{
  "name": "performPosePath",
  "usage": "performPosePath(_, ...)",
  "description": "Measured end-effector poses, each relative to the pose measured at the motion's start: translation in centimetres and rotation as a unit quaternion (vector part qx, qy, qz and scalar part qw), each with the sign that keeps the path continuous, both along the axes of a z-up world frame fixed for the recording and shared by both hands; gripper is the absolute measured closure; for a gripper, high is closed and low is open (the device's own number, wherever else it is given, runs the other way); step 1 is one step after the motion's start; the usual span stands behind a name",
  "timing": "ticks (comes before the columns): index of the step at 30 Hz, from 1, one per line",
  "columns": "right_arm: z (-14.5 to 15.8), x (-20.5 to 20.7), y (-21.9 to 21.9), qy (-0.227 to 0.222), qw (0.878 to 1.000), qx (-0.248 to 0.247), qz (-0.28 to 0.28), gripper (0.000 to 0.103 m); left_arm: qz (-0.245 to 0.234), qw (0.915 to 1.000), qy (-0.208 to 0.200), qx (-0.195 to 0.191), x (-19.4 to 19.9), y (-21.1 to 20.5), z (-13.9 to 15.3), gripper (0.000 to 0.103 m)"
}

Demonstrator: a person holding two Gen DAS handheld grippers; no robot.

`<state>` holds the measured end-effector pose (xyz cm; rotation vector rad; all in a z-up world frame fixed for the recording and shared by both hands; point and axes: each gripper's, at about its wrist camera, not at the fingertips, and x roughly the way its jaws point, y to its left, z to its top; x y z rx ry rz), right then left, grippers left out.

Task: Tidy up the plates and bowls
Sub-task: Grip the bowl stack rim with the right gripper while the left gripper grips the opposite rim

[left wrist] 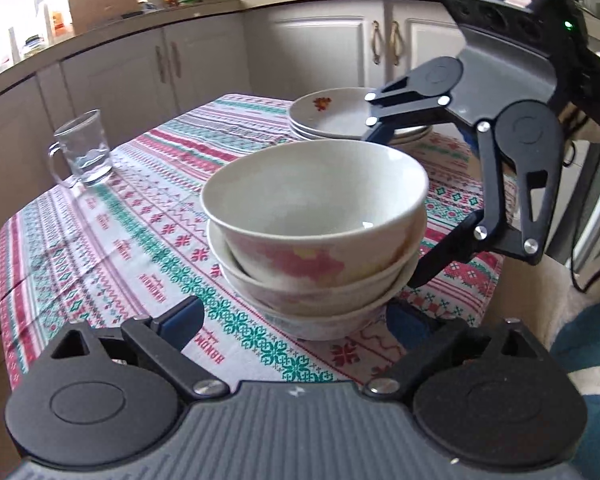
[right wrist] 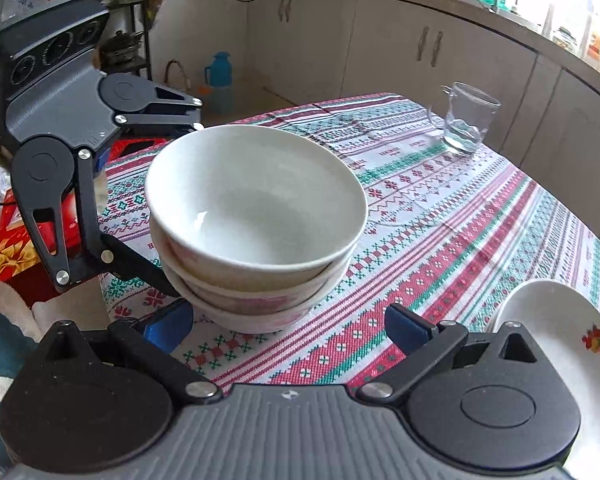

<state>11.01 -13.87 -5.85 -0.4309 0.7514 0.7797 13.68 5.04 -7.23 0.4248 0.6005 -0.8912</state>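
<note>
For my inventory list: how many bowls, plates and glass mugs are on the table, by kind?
Bowls: 3, nested in one stack
Plates: 3 as far as the rims show, in one stack
Glass mug: 1
Total: 7

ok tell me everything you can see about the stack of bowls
The stack of bowls is three glazed, ceramic-looking bowls nested upright, white inside with blurred pink and yellow flowers outside. The top one sits slightly tilted and looks empty. The stack stands on the patterned tablecloth, apart from the plates and the glass mug. The left gripper and right gripper flank it with jaws open; whether any pad touches it cannot be told.
</note>
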Motion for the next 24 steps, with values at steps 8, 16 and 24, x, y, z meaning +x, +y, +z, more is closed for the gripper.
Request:
performPosePath(8, 0.1, 0.6, 0.7, 0.012, 0.999, -0.012, 0.048, 0.004, -0.046, 0.9988, 0.016, 0.006, 1.2, 0.1, 0.1, 0.009)
performPosePath(16, 0.5, 0.9, 1.0, 0.031, 0.996, -0.012, 0.079, 0.014, -0.088, 0.9956, 0.026, 0.014, 2.5, 0.1, 0.3, 0.01)
performPosePath(24, 0.2, 1.7, 0.8, 0.046, 0.995, -0.004, 0.093, 0.015, -0.115, 0.9924, 0.039, 0.02, 3.1, -0.1, 0.4, 0.01)
